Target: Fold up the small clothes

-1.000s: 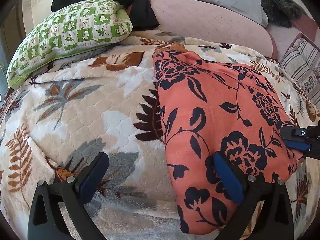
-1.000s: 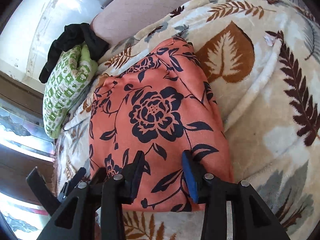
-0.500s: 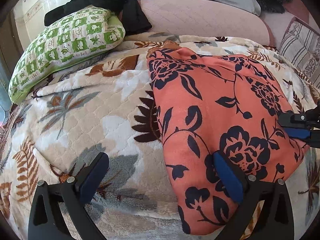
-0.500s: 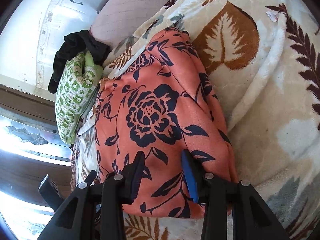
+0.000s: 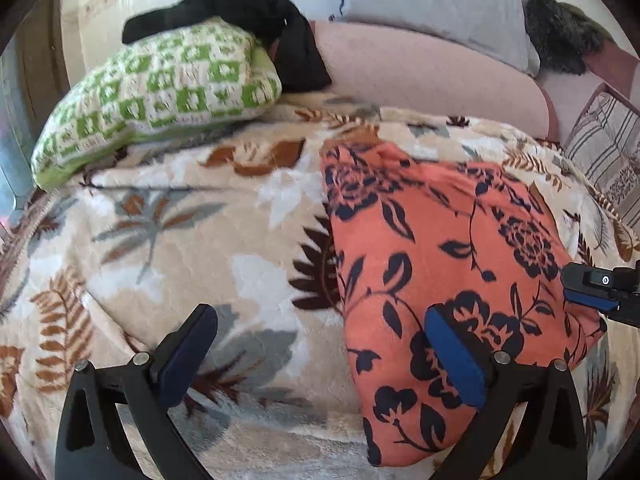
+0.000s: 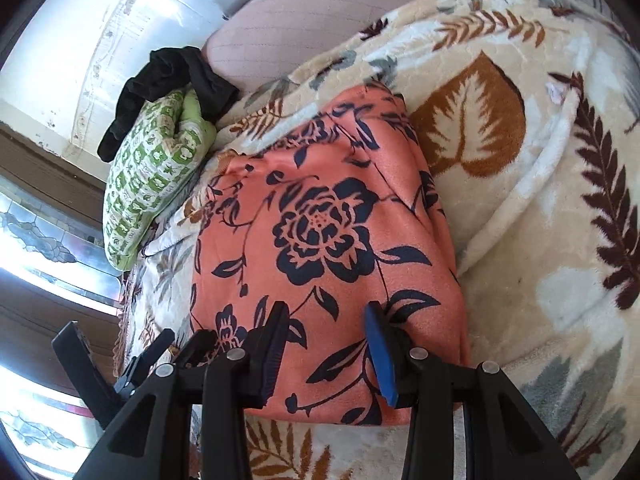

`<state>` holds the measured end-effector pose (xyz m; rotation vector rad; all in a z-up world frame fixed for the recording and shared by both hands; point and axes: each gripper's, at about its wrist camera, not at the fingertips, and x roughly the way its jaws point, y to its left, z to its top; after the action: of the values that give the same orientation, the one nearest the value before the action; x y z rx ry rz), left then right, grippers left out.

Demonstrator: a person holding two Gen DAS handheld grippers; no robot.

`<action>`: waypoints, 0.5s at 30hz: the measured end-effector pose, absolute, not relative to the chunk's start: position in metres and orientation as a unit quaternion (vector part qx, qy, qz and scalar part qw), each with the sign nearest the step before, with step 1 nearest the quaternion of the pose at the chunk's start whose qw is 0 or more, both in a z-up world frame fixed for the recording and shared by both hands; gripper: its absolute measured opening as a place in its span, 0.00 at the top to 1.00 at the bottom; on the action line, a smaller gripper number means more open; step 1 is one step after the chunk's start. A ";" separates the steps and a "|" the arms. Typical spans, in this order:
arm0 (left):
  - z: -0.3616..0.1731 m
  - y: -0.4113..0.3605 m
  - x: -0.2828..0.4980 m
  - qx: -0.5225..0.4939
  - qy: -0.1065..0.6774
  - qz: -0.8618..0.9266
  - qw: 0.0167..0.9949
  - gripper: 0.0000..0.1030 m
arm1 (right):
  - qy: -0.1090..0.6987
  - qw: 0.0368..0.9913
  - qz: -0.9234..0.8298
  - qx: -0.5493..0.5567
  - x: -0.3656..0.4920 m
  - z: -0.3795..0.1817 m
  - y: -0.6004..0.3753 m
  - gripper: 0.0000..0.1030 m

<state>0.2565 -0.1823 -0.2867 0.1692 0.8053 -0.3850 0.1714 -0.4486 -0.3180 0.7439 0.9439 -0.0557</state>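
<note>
A folded orange garment with dark navy flowers (image 5: 448, 264) lies on the leaf-patterned blanket (image 5: 180, 248); it also shows in the right wrist view (image 6: 320, 248). My left gripper (image 5: 320, 356) is open wide, its right finger over the garment's near left edge and its left finger over the blanket. My right gripper (image 6: 326, 344) is open, both fingers over the garment's near edge, holding nothing. The right gripper's tip (image 5: 596, 288) shows in the left wrist view at the garment's right edge.
A green-and-white checked pillow (image 5: 160, 92) lies at the back left with a black cloth (image 5: 248, 12) on it. A pink cushion (image 5: 420, 72) and grey pillow (image 5: 432, 4) sit behind. A striped cloth (image 5: 604, 160) is at the right. Windows (image 6: 44, 248) are left of the bed.
Both grippers have pulled back a little from the garment and tilted, so more of the pillows and wall shows. The garment has not moved and both grippers stay open.
</note>
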 end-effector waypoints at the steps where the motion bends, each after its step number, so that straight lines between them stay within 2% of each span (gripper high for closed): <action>1: -0.280 -0.181 0.255 0.085 0.372 -0.182 0.906 0.00 | 0.427 0.837 -0.027 0.341 0.170 -0.310 -0.446 0.58; 5: -0.284 -0.176 0.267 0.109 0.380 -0.144 0.907 0.00 | 0.387 0.858 -0.013 0.337 0.175 -0.297 -0.438 0.58; 10: -0.329 -0.170 0.287 0.132 0.469 -0.087 0.869 0.00 | 0.454 0.819 -0.028 0.349 0.199 -0.335 -0.429 0.58; 15: -0.324 -0.169 0.284 0.129 0.463 -0.083 0.873 0.00 | 0.459 0.819 -0.035 0.342 0.205 -0.328 -0.430 0.58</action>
<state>0.2835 -0.1691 -0.3241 0.2703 0.9672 -0.1734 0.2050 -0.4297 -0.3285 0.7292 0.9785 -0.0741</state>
